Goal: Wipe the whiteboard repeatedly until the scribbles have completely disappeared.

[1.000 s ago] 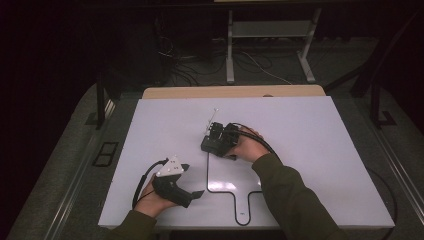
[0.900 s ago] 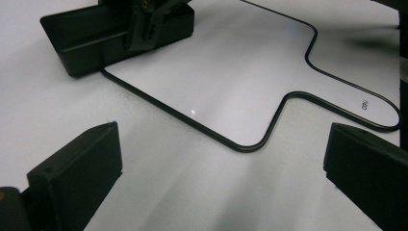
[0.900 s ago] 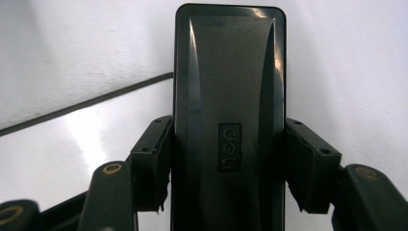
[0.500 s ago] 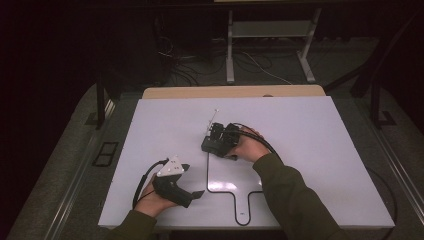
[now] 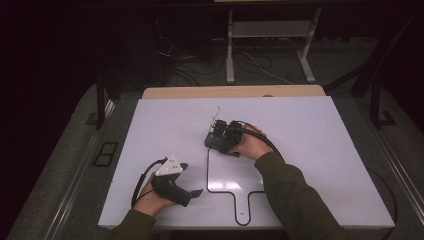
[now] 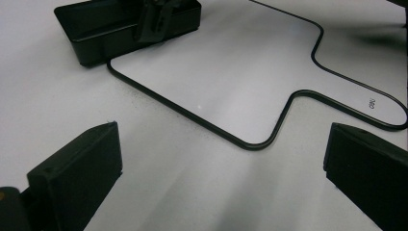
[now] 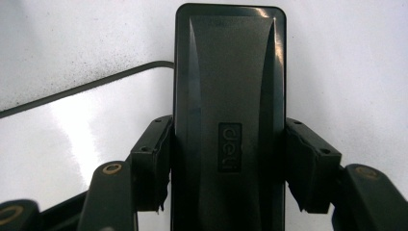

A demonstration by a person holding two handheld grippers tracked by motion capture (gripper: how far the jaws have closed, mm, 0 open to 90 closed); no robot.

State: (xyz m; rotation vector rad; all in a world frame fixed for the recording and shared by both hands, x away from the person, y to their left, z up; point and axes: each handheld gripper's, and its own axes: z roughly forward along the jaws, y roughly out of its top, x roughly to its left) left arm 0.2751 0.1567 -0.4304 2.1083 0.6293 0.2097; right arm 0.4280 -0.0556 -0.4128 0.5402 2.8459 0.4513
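Clamping black eraser (image 7: 230, 120) between its jaws, right hand-held gripper (image 7: 230, 163), on white table (image 7: 346, 57)

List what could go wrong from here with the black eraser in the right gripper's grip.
1. The right gripper clamps the black eraser only by its smooth long sides near one end; lifted, the free end might tip or slide out.
2. The eraser sits at a corner of the black outline drawn on the whiteboard; dragged along the surface, it may wipe part of that line.
3. The left gripper, jaws open, rests near the outline and could smudge it.
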